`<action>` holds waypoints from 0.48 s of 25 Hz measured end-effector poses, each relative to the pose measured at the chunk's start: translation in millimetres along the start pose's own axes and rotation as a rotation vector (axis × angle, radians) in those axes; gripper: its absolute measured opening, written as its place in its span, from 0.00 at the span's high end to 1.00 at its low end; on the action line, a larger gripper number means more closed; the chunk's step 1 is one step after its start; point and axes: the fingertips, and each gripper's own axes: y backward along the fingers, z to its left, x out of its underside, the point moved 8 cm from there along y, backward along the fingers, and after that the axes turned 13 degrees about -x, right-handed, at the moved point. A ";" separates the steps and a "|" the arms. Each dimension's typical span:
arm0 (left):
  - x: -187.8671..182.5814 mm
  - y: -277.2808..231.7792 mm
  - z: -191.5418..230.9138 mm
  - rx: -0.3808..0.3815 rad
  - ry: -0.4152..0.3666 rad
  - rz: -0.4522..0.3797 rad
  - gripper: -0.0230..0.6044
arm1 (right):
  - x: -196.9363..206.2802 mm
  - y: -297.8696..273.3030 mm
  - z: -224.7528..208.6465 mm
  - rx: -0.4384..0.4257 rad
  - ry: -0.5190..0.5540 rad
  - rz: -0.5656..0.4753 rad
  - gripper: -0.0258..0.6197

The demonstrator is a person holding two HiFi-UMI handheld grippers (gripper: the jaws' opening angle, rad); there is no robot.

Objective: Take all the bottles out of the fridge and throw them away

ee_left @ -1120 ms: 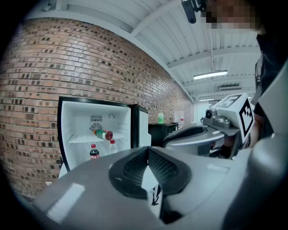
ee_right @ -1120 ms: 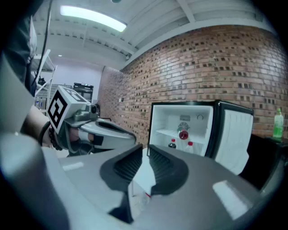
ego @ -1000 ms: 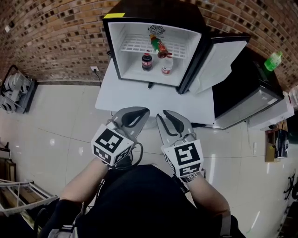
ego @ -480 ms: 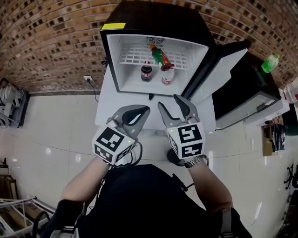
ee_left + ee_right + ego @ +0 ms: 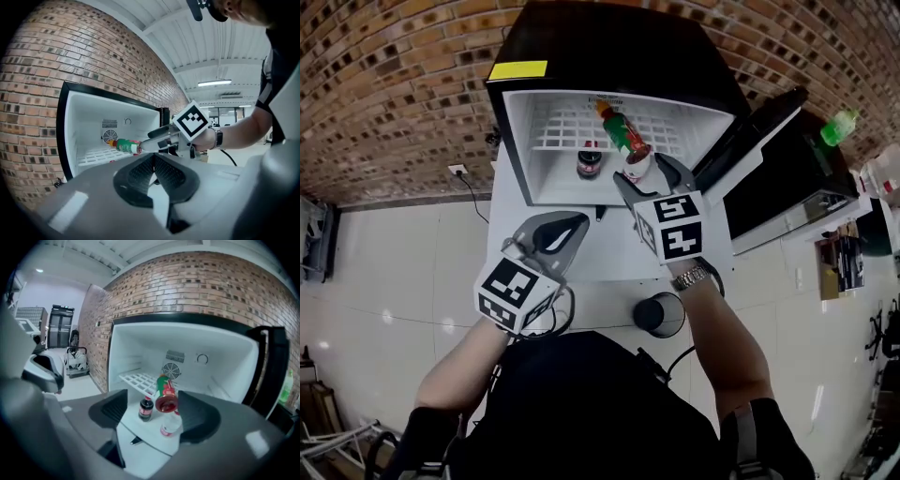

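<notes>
Three bottles sit in the open fridge (image 5: 517, 155), all straight ahead of the right gripper (image 5: 649, 178), whose jaws are spreading with nothing pressed between the pads. Its own view frames the bottles in the gap between the jaws, past the tips. You can't get that from the head view, where the marker cube hides a lot. The head view is the only one showing the round black bin (image 5: 659, 315), which is behind that gripper and near the person's body. The left gripper (image 5: 572, 230) hangs back and off to the side with its jaws closed together and empty. Its view catches the right gripper side-on, reaching in. The green bottle (image 5: 619, 131) lies on the white wire shelf (image 5: 567, 131). Its long axis runs front to back: the narrow end points at the fan on the back wall and the wide red end faces the right gripper's jaws. It pokes out past the shelf edge. Below it, on the smooth white fridge floor, the small dark cola bottle (image 5: 589, 159) stands upright, slightly toward the left jaw. The clear bottle (image 5: 638, 167) with a red label stands upright nearer the right jaw, right under the green one's front end. I can't tell if those two touch. The jaw pads are ribbed dark rubber in grey plastic shells.
</notes>
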 end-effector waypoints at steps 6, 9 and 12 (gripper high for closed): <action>3.9 -5.4 39.8 -0.005 0.013 0.017 0.96 | -4.0 -46.4 -33.0 0.021 -0.016 0.095 0.43; 6.3 -10.4 53.0 -0.001 0.018 0.020 0.96 | -1.5 -64.3 -42.6 0.020 -0.020 0.134 0.43; 8.1 -14.9 61.0 0.006 0.022 0.024 0.96 | -1.1 -80.1 -49.6 0.007 -0.027 0.171 0.43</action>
